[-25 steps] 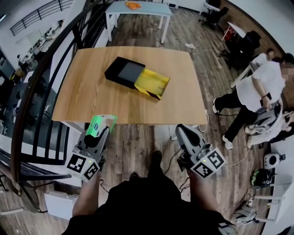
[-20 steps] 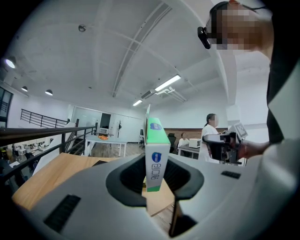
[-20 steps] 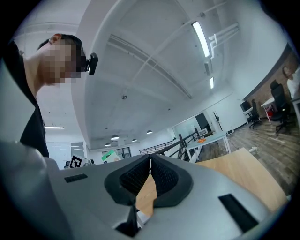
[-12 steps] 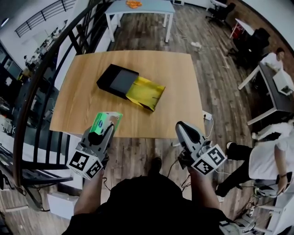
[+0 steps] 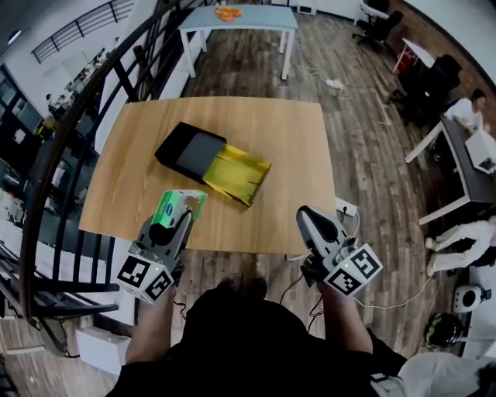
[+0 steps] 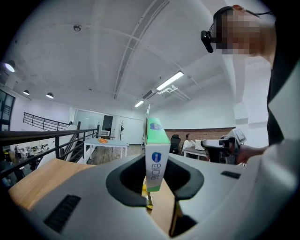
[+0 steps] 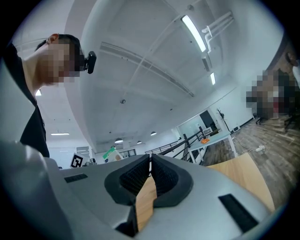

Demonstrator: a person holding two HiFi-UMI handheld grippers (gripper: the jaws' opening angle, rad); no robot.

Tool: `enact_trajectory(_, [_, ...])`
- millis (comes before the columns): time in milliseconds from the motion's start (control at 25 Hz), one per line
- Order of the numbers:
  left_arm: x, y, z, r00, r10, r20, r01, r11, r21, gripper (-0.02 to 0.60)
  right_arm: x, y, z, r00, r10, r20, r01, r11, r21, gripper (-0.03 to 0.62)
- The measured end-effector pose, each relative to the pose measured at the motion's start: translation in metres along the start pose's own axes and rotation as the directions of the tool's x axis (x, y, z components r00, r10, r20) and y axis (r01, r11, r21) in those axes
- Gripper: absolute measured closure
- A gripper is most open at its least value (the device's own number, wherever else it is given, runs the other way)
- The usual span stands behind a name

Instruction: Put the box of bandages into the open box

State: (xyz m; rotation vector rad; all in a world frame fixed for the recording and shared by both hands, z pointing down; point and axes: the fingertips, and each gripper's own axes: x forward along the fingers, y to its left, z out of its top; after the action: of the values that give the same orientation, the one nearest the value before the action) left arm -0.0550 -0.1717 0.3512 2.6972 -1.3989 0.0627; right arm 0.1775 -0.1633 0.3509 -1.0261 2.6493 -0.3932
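My left gripper (image 5: 177,213) is shut on the green and white box of bandages (image 5: 177,207), which stands on its narrow edge between the jaws (image 6: 156,154). It hangs over the near left edge of the wooden table (image 5: 294,163). The open box (image 5: 211,163), a black sleeve with a yellow tray pulled out toward me, lies at the table's middle, ahead and right of the left gripper. My right gripper (image 5: 308,218) is shut with nothing in it (image 7: 150,171), just before the table's near right edge.
A black stair railing (image 5: 74,155) runs along the table's left side. A light blue table (image 5: 240,19) with an orange thing on it stands beyond. People sit at desks to the right (image 5: 469,116). Cables and a socket strip (image 5: 345,209) lie on the floor by the near right corner.
Both grippers have moved forward to the table's near edge; the table and open box now lie closer in the head view. The bandage box stays gripped in the left gripper.
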Motion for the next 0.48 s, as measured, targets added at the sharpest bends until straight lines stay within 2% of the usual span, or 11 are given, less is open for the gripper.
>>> enact_trajectory(480, [0.041,0.079,-0.002,0.999,-0.025,0.022,0.025,1.000,-0.013,0.483,0.088,-0.019,0.000,0.999,-0.004,-0.032,0.003,0.999,-0.032,0.556])
